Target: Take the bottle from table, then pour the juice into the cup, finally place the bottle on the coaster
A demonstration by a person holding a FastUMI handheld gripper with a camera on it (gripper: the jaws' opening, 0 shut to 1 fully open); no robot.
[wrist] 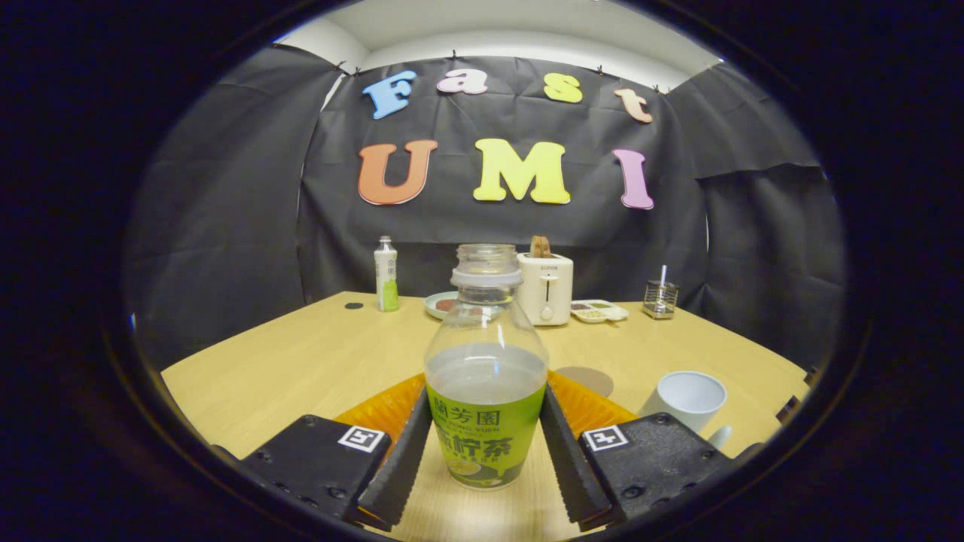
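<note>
Your claw (486, 444) clamps the uncapped bottle (486, 376), centre frame. Tilt before reaching the cup (689, 403), lower right, and juice hits the desk (301, 361).

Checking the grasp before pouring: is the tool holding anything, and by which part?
Yes. The tool is shut on the open bottle, both fingers pressing its green-labelled lower body, well below the neck.

Coaster (589, 379) partly hidden behind bottle (486, 376); far dishes' (599, 310) contents too small to tell.
</note>
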